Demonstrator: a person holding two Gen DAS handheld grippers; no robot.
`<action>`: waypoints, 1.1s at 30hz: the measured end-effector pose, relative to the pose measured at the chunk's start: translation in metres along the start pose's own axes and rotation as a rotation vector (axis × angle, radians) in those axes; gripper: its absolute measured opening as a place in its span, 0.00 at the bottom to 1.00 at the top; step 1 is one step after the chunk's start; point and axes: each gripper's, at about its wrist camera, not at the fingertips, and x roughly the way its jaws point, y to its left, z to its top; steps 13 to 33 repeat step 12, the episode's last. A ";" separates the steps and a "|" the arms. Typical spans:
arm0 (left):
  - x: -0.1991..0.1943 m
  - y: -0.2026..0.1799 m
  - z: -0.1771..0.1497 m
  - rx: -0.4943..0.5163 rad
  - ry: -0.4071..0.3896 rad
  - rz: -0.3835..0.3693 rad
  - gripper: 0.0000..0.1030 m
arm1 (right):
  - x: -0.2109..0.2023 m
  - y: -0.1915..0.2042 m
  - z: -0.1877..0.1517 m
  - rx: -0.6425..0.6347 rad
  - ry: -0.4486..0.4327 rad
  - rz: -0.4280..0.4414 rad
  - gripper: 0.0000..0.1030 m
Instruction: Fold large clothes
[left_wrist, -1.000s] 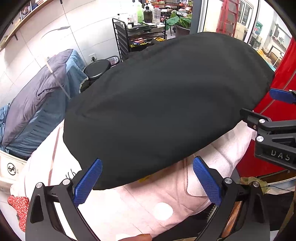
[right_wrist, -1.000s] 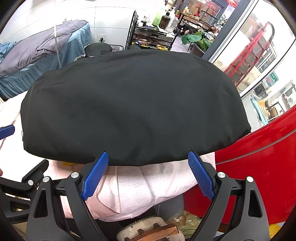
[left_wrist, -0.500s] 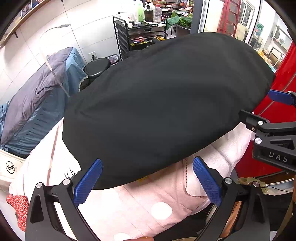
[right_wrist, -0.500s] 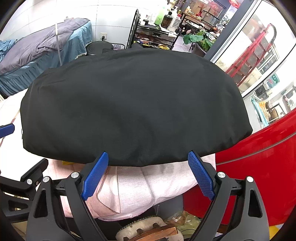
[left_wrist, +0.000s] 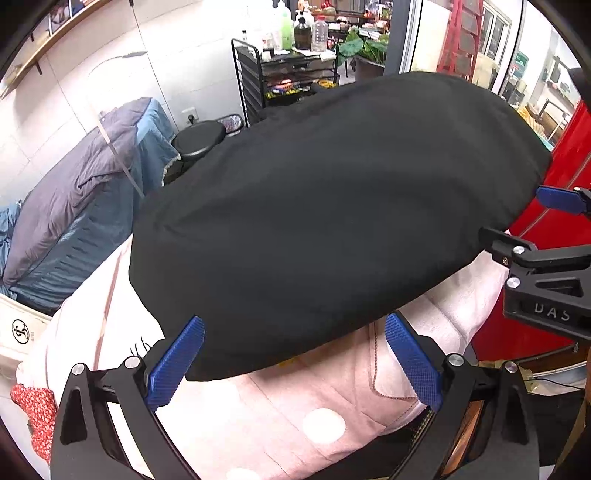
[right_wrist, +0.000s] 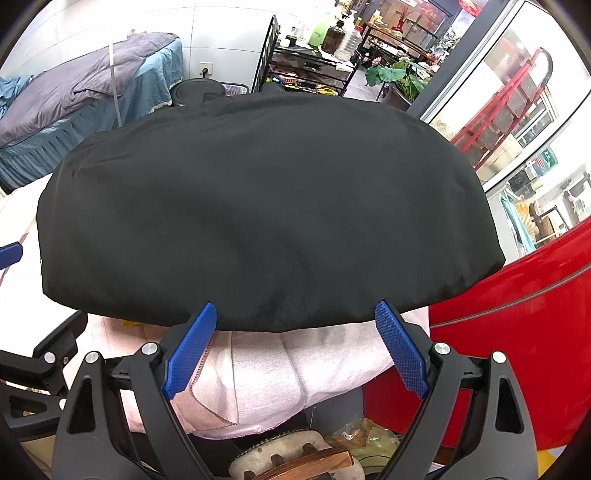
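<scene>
A folded black garment (left_wrist: 332, 206) lies flat on a pink polka-dot cloth (left_wrist: 295, 413) that covers the work surface; it fills the right wrist view (right_wrist: 266, 214) too. My left gripper (left_wrist: 293, 362) is open and empty, its blue pads just at the garment's near edge. My right gripper (right_wrist: 295, 350) is open and empty, its pads at the near edge further right. The right gripper also shows at the right side of the left wrist view (left_wrist: 546, 266).
A red curved panel (right_wrist: 517, 314) stands close on the right. A bed with grey and blue covers (left_wrist: 77, 192) is at the left, a black stool (left_wrist: 199, 136) and a black shelf cart with bottles (left_wrist: 291, 55) behind. Wooden sandals (right_wrist: 295, 461) lie below.
Both grippers stay open at the garment's near edge. The left wrist view has shifted slightly; the garment has not moved.
</scene>
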 end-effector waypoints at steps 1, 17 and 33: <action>0.000 -0.001 0.000 0.002 -0.001 0.000 0.94 | 0.000 0.000 0.000 0.000 0.001 0.000 0.85; 0.005 -0.001 0.000 0.003 0.038 -0.006 0.94 | 0.001 -0.001 0.001 0.000 0.002 0.001 0.85; 0.005 -0.001 0.000 0.003 0.038 -0.006 0.94 | 0.001 -0.001 0.001 0.000 0.002 0.001 0.85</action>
